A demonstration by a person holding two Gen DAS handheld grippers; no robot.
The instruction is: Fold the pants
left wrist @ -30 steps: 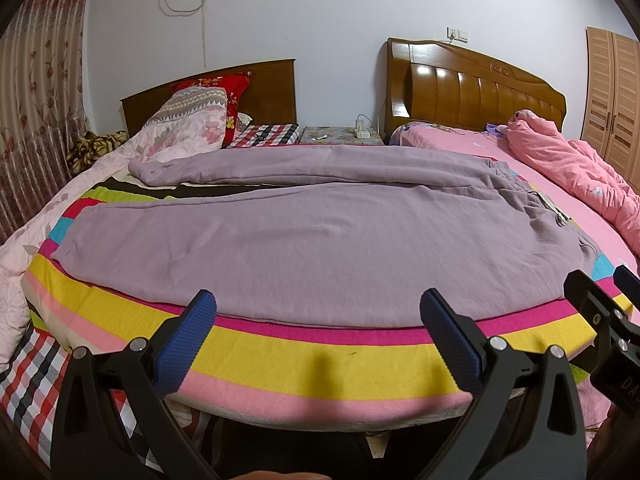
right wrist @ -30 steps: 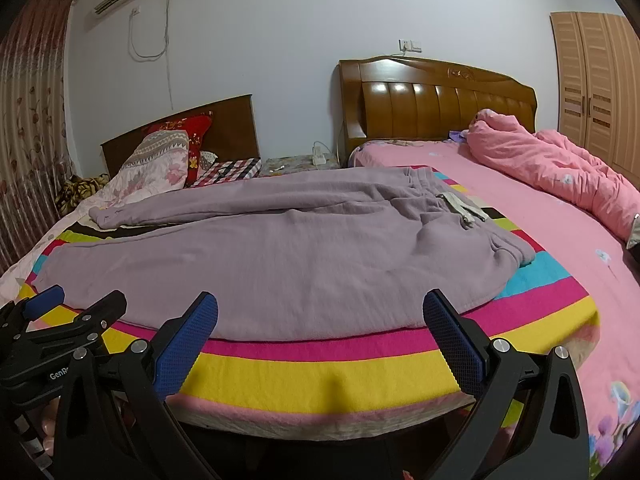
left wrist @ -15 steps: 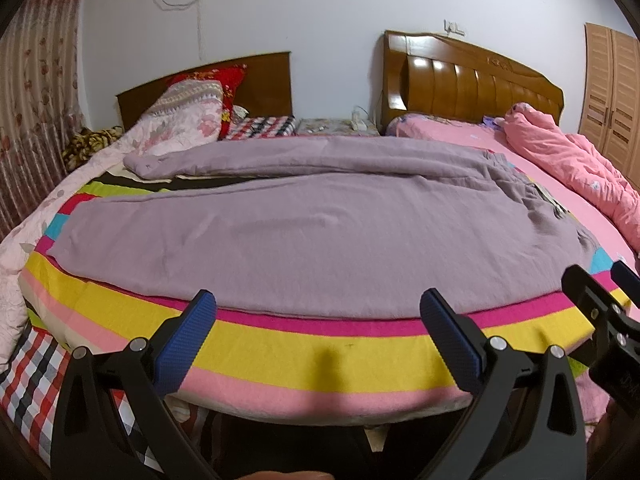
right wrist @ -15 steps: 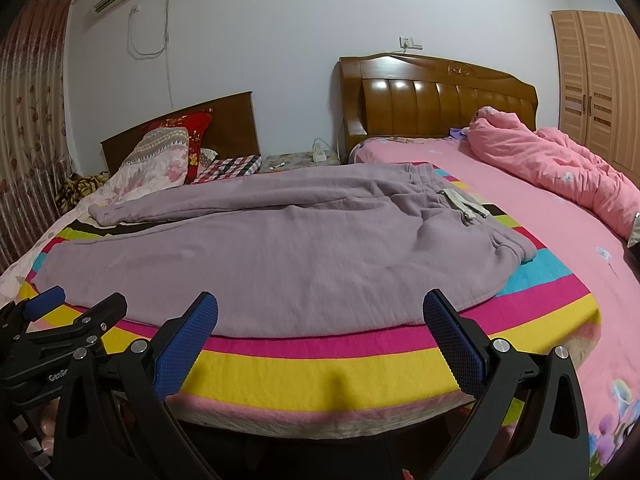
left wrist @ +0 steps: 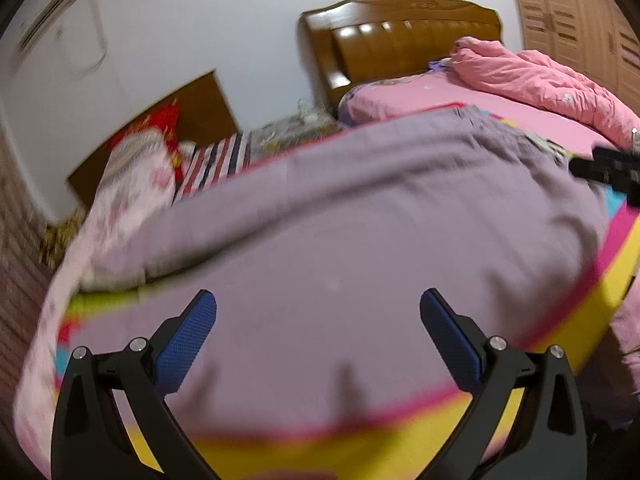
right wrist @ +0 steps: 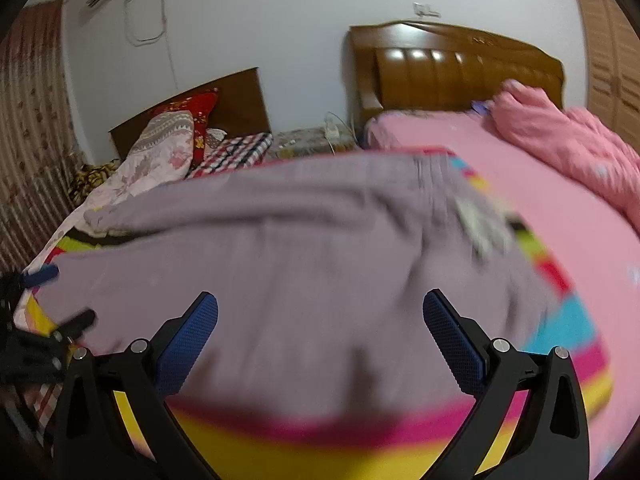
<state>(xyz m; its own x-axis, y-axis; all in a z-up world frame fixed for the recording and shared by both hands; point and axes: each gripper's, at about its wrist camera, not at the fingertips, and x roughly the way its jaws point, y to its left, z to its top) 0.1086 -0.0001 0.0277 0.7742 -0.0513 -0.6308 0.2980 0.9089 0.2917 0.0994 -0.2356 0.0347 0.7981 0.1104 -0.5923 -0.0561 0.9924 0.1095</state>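
Observation:
Mauve pants (left wrist: 352, 232) lie spread flat across a striped blanket (left wrist: 600, 300) on the bed, legs pointing left and waistband at the right. My left gripper (left wrist: 318, 300) hovers open just above the near leg, nothing between its blue pads. In the right wrist view the same pants (right wrist: 304, 248) fill the middle, with the pale drawstring (right wrist: 476, 220) near the waist. My right gripper (right wrist: 320, 302) is open over the fabric near the front hem. The left gripper's tips (right wrist: 44, 276) show at the left edge. Both views are blurred by motion.
A pink quilt (right wrist: 560, 140) is bunched on the pink bed at the right. Pillows (right wrist: 160, 152) rest against a dark headboard at the back left. A wooden headboard (right wrist: 452, 68) and a wardrobe (left wrist: 580, 20) stand behind. The striped blanket's edge (right wrist: 320, 448) runs below my fingers.
Both grippers have moved forward and down from the bed's edge to just over the pants. The left view has tilted and swung. Both stay open.

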